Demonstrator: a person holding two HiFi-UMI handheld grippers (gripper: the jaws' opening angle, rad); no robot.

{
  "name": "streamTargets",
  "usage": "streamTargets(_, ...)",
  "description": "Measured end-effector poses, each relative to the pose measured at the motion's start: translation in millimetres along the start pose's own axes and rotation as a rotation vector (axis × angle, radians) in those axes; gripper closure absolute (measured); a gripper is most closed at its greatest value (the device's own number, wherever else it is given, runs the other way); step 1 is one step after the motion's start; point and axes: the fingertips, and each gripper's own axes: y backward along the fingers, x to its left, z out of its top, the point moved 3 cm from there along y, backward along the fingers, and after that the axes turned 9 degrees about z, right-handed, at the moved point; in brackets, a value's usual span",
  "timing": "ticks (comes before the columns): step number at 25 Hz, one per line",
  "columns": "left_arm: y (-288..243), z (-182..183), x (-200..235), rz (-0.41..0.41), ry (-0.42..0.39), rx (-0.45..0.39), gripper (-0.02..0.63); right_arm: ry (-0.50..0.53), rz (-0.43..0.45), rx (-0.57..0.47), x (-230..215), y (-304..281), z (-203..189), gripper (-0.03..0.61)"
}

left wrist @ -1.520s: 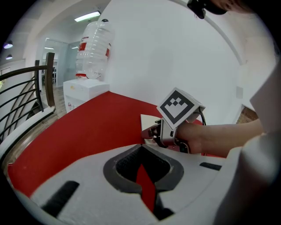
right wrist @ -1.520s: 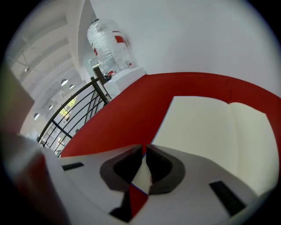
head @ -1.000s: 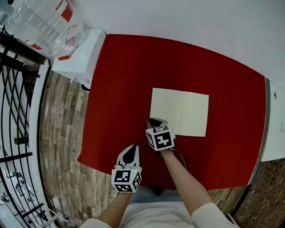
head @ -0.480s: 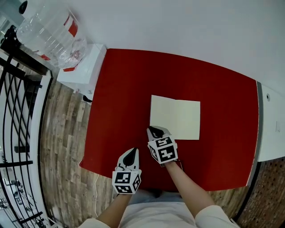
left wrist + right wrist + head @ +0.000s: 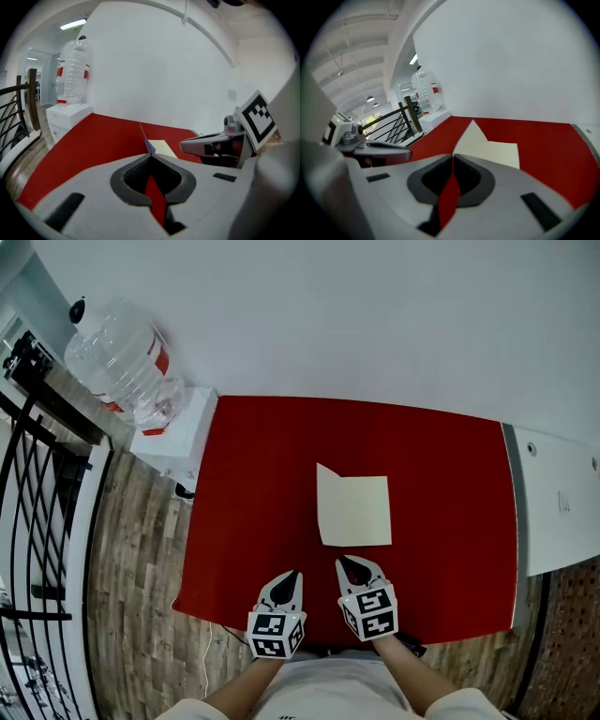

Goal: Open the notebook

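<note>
The notebook (image 5: 356,512) lies in the middle of the red table (image 5: 253,484), its cream pages facing up. Its left leaf (image 5: 320,502) stands up on edge; it shows as a thin blue-edged sheet (image 5: 143,136) in the left gripper view and as a cream flap (image 5: 471,138) in the right gripper view. Both grippers hover side by side at the table's near edge, apart from the notebook. My left gripper (image 5: 291,576) is shut with nothing in it. My right gripper (image 5: 349,563) is shut too, just short of the notebook's near edge.
A large water bottle (image 5: 127,362) stands on a white dispenser (image 5: 178,427) off the table's far-left corner. A black railing (image 5: 37,502) runs along the left over wooden flooring. A white counter (image 5: 558,507) adjoins the table's right side. A white wall lies behind.
My right gripper has drawn back from the notebook's near-left edge to the table's near edge, beside the left one. The notebook's left leaf, flat before, now stands up. The view has pulled back.
</note>
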Motion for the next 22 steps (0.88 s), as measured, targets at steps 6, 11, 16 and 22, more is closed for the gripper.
streamTargets(6,20.5,0.9,-35.9,-0.032,-0.028,-0.004,0.607,0.006,-0.090,-0.060,1.3,67.4,-18.6,0.568)
streamTargets(11,28.6,8.5,-57.0,-0.020,-0.080,-0.053,0.607,-0.028,-0.174,-0.110,-5.9,95.5,-22.9,0.568)
streamTargets(16,28.3,13.2,-69.7,-0.024,-0.125,-0.072,0.607,-0.044,-0.192,-0.117,-6.6,101.9,-25.4,0.568)
streamTargets(22,29.4,13.1,-74.2,-0.030,-0.113,-0.071,0.607,-0.043,-0.194,-0.120,-5.7,106.0,-26.8,0.568)
